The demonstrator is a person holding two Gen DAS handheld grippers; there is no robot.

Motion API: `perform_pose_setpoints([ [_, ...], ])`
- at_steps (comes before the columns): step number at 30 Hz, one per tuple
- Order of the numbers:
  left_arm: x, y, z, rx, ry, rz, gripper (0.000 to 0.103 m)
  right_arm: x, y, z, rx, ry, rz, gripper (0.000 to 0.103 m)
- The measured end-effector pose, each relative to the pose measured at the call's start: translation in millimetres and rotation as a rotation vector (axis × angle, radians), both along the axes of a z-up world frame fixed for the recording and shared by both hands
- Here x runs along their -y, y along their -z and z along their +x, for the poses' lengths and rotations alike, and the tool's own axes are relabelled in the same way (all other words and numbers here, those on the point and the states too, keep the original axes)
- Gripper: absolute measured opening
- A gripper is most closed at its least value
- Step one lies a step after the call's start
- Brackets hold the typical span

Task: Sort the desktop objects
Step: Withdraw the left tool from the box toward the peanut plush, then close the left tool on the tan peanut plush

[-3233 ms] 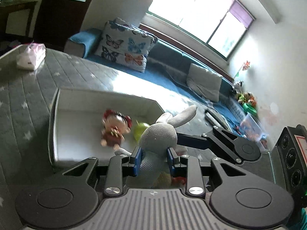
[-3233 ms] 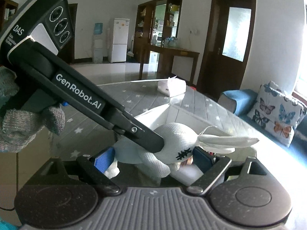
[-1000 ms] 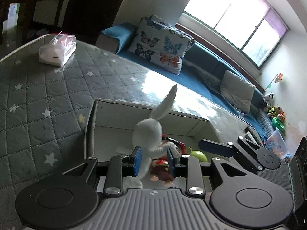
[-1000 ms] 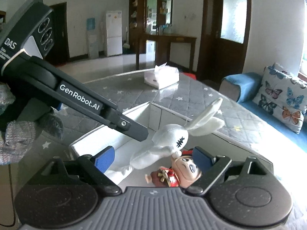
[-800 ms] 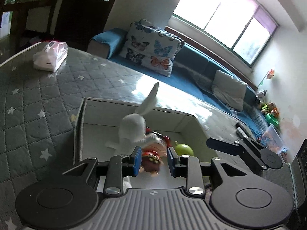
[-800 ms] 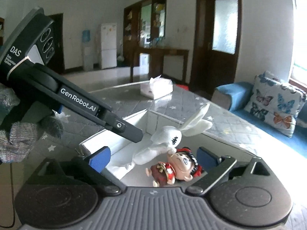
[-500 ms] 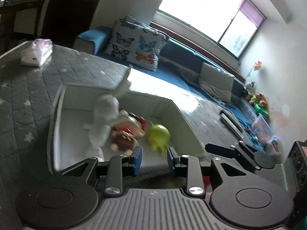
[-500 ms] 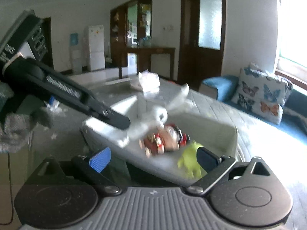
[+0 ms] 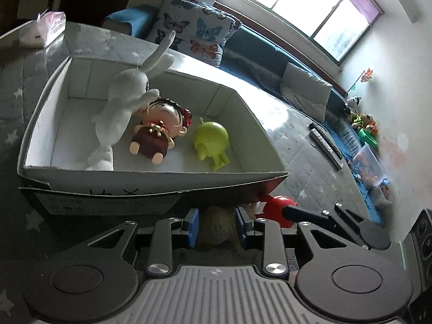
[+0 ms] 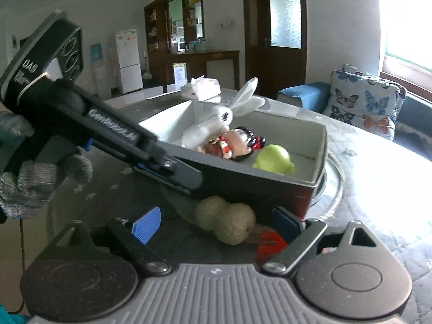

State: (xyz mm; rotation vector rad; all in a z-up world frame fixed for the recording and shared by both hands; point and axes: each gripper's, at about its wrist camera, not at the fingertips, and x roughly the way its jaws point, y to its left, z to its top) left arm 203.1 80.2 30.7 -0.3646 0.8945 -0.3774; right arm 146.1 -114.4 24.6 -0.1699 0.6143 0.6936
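L claw (image 9: pixel 216 228) sits low in front of the box (image 9: pixel 151 182), jaws at a narrow gap w/ the peanut toy (image 9: pixel 214 226) between the blue pads. Can't tell if the pads actually touch it, looks like a hair of room each side, so I'd call it bracketed, not gripped. R claw (image 10: pixel 216 225) is spread wide, holding nothing; same peanut (image 10: pixel 226 222) lies on the mat betw its fingers, a red toy (image 10: pixel 267 243) just beside the R finger.

Outward: box holds the bunny (image 9: pixel 127 100) leaning on the far-left wall, the doll (image 9: pixel 159 132) against it, green toy (image 9: pixel 212 141) to the doll's right. Tissue pack (image 9: pixel 43 28) well apart at the far table edge.

My read: three toys are in and the peanut pick is the step in hand. Next I need to close L squarely on the peanut's waist, lift clear of the near box wall, and keep R out of L's way. Red toy after that.
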Motion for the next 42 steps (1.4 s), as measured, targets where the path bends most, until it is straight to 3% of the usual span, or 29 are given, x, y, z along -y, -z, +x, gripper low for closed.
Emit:
perform_pose_setpoints([
  [6, -0.2, 10.7, 3.7, -0.022, -0.020, -0.029, 0.032, -12.0, 15.1, 4.6, -0.014, 0.017, -0.025, 0.082],
  [19, -1.7, 24.4, 12.8, -0.050, -0.077, -0.102, 0.032, -27.8, 31.8, 18.7, -0.029, 0.059, -0.071, 0.082],
  [30, 3.6, 30.5, 14.8, -0.058, -0.097, -0.103, 0.034, -31.7, 37.4, 20.8, -0.012, 0.108, -0.114, 0.066],
  [42, 9.5, 14.2, -2.2, -0.034, -0.076, -0.075, 0.034, -26.4, 23.4, 6.9, 0.012, 0.093, -0.105, 0.066],
])
